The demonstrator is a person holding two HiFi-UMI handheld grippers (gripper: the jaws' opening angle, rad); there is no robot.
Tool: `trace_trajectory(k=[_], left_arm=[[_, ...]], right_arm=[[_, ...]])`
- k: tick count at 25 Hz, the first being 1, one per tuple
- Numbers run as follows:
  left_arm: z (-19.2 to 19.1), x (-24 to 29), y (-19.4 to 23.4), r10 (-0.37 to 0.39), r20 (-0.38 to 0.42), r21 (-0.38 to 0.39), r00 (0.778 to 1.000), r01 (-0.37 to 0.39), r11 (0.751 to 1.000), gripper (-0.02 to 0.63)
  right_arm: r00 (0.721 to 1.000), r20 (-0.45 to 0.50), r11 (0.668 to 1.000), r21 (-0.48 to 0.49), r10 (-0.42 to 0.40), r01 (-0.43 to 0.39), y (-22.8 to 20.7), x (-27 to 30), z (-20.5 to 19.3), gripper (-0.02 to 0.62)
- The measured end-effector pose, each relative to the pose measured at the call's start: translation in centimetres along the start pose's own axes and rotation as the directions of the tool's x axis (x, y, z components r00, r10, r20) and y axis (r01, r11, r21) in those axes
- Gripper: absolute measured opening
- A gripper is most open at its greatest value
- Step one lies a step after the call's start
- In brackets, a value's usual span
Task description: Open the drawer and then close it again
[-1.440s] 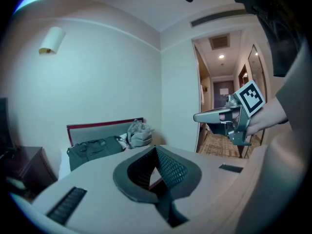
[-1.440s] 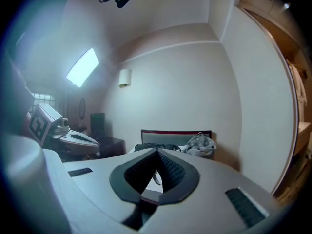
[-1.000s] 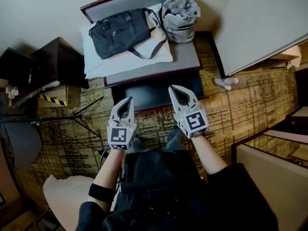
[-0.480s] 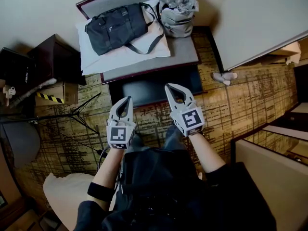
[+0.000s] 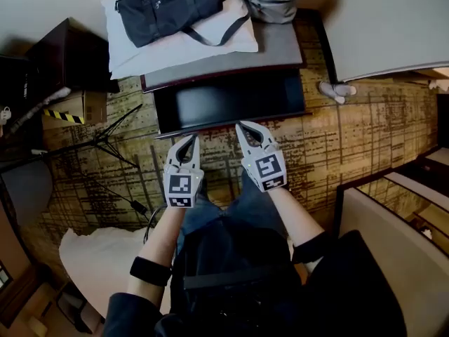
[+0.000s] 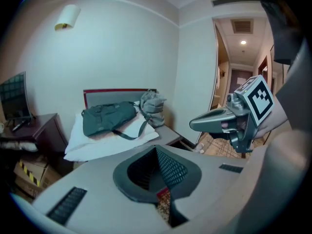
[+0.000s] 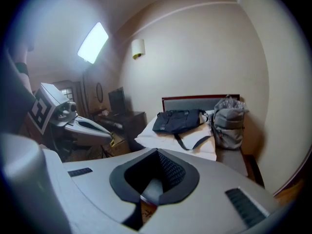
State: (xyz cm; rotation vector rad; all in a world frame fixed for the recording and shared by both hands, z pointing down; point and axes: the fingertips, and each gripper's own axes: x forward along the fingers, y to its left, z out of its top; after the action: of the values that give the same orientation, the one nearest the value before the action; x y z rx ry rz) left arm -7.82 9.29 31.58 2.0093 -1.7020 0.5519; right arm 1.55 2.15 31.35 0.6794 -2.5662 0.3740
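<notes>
L tongs (image 5: 188,141) + R tongs (image 5: 244,128) are both sitting closed and empty, hovering just before the dark wooden drawer front (image 5: 228,100) under the grey-topped table (image 5: 280,45). Judging it rigid, prob. dragging slightly. No handle is showing, so hooking its lower edge looks best.

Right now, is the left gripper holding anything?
No, the left gripper has its jaws shut together with nothing between them.
</notes>
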Motion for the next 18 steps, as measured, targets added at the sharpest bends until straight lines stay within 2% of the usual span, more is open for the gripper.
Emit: trace_trajectory(k=[5, 11, 14, 18], left_arm=[[-8.9, 3.6, 0.5, 0.015, -0.111, -0.080, 0.994, -0.024, 0.996, 0.005], [-20.6, 9.6, -0.1, -0.001, -0.233, -0.172, 0.972, -0.040, 0.984, 0.005], [-27.2, 12.3, 0.0, 0.003, -0.299, -0.202, 0.954, -0.066, 0.977, 0.005], [-34.4, 16.1, 0.3, 0.001, -0.341, -0.208, 0.940, -0.076, 0.975, 0.005]], right_arm=[[0.987, -0.159, 0.997, 0.082, 0.012, 0.001, 0.6, 4.5, -11.4, 0.000], [0.942, -0.332, 0.990, 0.142, 0.053, -0.006, 1.2, 9.3, -24.8, 0.000], [0.919, -0.388, 0.986, 0.166, 0.075, -0.011, 1.5, 12.1, -31.2, 0.000], [0.901, -0.427, 0.985, 0.172, 0.079, -0.005, 0.9, 16.1, -38.6, 0.000]])
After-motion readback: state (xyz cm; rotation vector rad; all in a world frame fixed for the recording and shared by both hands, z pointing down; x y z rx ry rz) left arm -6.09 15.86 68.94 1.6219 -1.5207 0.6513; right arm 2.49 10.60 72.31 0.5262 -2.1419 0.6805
